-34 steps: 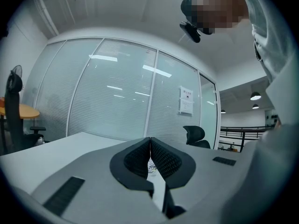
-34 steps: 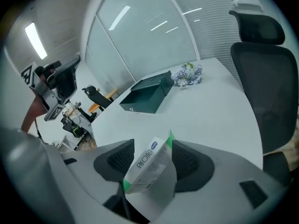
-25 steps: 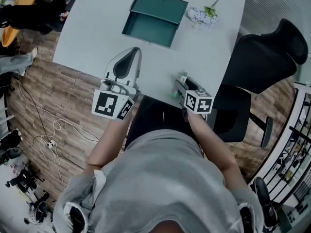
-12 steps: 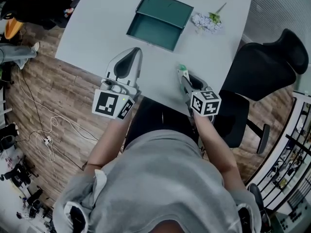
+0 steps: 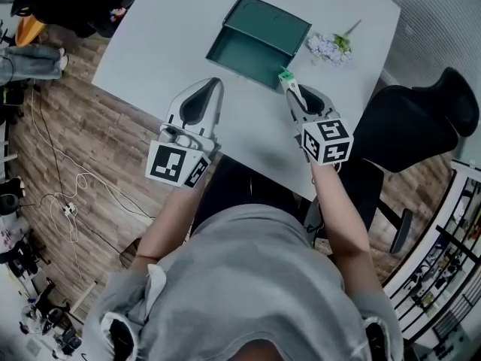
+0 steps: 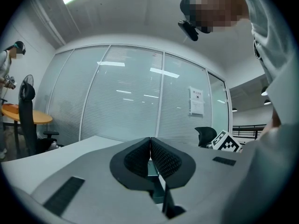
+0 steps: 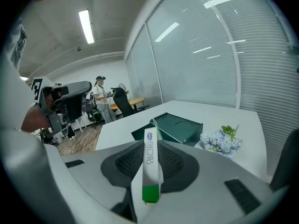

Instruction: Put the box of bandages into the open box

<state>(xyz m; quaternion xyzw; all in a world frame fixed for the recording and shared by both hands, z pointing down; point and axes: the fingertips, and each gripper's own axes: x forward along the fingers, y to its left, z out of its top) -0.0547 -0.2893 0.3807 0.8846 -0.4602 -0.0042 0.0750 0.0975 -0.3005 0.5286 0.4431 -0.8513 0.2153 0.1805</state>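
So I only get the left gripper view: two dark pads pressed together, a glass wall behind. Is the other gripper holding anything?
Observer: Yes. The right gripper is shut on a slim white and green box of bandages.
Operator: Where is that meant to go?
Observer: A dark green open box lies on the white table, just ahead of the right gripper, with nothing in it that I can see.
Operator: Anything else up there?
Observer: A small bunch of pale flowers lies to the right of the open box.
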